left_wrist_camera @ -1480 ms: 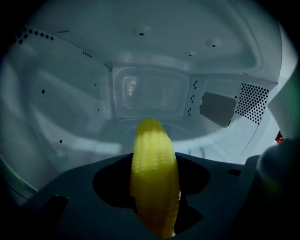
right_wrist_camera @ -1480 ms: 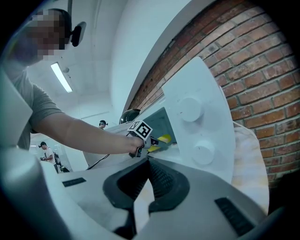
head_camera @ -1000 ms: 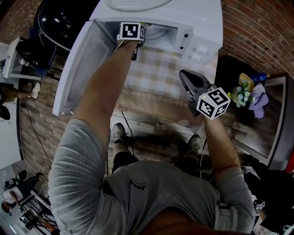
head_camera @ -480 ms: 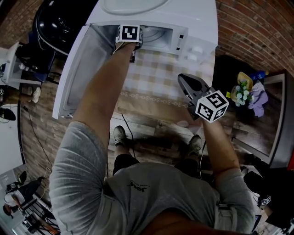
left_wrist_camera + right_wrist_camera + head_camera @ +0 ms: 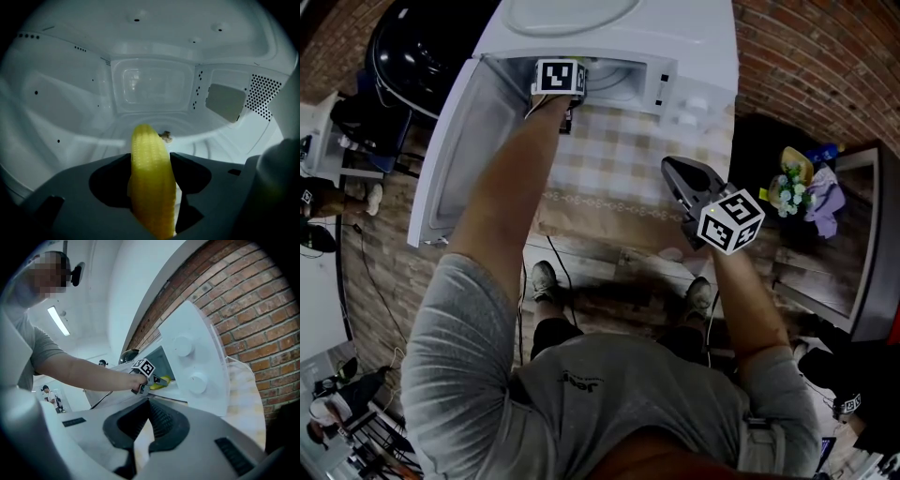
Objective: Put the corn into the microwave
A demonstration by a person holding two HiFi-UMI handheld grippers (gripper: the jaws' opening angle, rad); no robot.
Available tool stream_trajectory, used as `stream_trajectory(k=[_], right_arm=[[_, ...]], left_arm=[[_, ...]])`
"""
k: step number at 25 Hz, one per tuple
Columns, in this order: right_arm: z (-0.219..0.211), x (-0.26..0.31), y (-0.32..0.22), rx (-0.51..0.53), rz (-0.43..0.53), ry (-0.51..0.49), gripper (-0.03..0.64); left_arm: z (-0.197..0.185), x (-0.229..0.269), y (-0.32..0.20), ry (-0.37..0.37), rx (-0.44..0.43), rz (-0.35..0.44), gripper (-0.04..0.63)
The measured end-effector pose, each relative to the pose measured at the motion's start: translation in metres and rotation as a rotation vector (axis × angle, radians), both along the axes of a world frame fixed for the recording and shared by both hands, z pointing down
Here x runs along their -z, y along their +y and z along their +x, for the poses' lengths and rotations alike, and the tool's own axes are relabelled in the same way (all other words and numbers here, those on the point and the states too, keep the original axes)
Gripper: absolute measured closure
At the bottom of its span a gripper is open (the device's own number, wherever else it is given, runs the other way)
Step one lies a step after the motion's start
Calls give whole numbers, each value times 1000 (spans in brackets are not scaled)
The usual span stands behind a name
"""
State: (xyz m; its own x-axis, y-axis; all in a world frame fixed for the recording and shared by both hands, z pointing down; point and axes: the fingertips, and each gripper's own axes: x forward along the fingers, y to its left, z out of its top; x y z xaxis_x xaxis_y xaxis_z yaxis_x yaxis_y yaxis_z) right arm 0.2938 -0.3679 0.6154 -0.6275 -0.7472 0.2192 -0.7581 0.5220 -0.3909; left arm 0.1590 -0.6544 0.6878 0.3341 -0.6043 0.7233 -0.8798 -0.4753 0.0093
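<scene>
The left gripper (image 5: 150,157) has just been easing its jaws apart with the corn (image 5: 151,187) between them, pads touching it and its tip at 12 o'clock inside the microwave (image 5: 154,89). Release looks under way. At 4 o'clock in the head view, the right gripper (image 5: 673,169) is closed and empty.

One corn cob (image 5: 152,183) is counted inside the one microwave (image 5: 619,37). Two round knobs (image 5: 183,345) are counted on the microwave's front panel. One checked cloth (image 5: 619,159) is seen before the microwave, and one flower bunch (image 5: 797,192) to its right.
</scene>
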Motion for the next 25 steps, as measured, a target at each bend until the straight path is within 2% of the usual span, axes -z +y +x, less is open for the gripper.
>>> stream_trajectory(k=[5, 10, 14, 25], right_arm=[[-1, 5, 2, -3, 4, -1, 600], [-3, 10, 5, -5, 2, 7, 599], [-5, 16, 7, -4, 5, 18, 600], [-6, 29, 7, -24, 10, 45, 600]], left_arm=[[2, 4, 6, 64, -8, -5, 292], [-5, 11, 13, 90, -9, 16, 266], [-15, 21, 17, 128, 7, 33, 258], [-39, 46, 31, 173, 21, 44, 255]])
